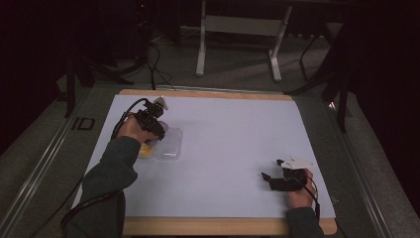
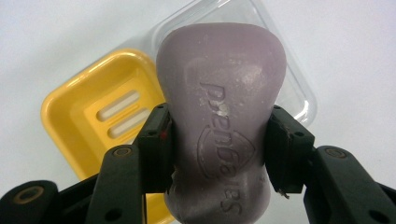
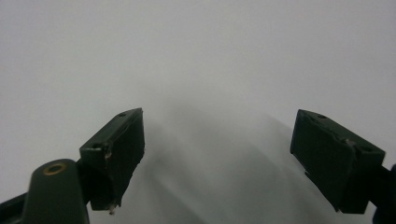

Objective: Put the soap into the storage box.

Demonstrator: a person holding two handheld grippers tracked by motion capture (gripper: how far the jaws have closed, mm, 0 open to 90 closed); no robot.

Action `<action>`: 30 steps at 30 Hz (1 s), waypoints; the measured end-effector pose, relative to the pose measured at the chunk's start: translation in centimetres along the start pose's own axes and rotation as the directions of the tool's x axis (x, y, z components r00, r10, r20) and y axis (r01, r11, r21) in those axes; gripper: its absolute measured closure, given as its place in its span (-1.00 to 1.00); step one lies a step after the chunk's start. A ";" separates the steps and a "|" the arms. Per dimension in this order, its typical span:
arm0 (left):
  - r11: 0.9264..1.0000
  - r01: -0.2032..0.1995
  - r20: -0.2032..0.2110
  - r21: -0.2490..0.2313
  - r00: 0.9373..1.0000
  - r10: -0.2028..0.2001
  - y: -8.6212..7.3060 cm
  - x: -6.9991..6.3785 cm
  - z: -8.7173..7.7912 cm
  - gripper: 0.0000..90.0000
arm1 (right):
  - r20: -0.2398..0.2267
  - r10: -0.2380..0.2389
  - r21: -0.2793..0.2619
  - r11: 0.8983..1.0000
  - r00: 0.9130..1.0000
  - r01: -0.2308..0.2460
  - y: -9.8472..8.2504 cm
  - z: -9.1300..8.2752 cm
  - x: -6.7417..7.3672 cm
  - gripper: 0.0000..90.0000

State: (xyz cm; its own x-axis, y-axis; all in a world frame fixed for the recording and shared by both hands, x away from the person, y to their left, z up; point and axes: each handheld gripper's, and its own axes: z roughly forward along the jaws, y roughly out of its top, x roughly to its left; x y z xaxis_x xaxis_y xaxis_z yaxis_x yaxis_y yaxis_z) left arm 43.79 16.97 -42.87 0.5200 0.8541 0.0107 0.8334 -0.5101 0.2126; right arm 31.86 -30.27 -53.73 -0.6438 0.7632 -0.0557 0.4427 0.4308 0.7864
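Gripping the purple soap bar (image 2: 219, 126) at its waist, the left claw (image 2: 218, 154) holds it above the yellow soap dish (image 2: 88, 112).

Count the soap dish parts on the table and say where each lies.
2. The yellow tray lies under the left gripper, below the held purple soap bar. The clear lid lies beside the tray, touching it. Nothing else shows, though the soap hides part of both.

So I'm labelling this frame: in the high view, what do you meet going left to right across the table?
Left gripper holding the purple soap bar → clear lid → bare white table surface → right gripper, jaws open. The yellow soap dish overlaps the left hand, so I leave it unplaced.
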 end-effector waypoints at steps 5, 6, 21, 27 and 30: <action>1.000 0.022 0.001 -0.001 1.000 -0.022 -0.3 0.6 0.1 0.11 | 0.002 0.000 0.001 1.000 1.000 0.000 0.0 0.0 0.0 -0.61; 1.000 0.029 0.004 -0.003 1.000 -0.029 -0.4 0.8 0.1 0.11 | 0.002 -0.001 0.001 1.000 1.000 0.001 0.0 0.0 0.0 -0.61; 0.994 0.108 -0.003 0.011 0.994 -0.108 -1.1 2.5 0.9 0.11 | 0.001 -0.002 0.001 1.000 1.000 0.002 0.0 0.0 0.0 -0.61; 0.988 0.156 -0.010 0.013 0.988 -0.156 -1.5 3.2 1.3 0.11 | 0.002 -0.003 0.001 1.000 1.000 0.003 0.0 0.0 0.0 -0.61; 0.985 0.175 -0.016 0.011 0.985 -0.175 -1.6 3.4 1.6 0.11 | 0.003 -0.005 0.001 1.000 1.000 0.005 0.0 0.0 0.0 -0.61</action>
State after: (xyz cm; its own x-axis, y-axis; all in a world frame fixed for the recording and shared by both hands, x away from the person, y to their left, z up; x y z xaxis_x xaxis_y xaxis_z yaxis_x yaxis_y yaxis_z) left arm 44.49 20.54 -44.70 0.3635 0.9315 -0.0113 0.9135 -0.3540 0.2005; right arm 31.85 -30.25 -53.73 -0.6444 0.7623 -0.0612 0.4399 0.4349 0.7857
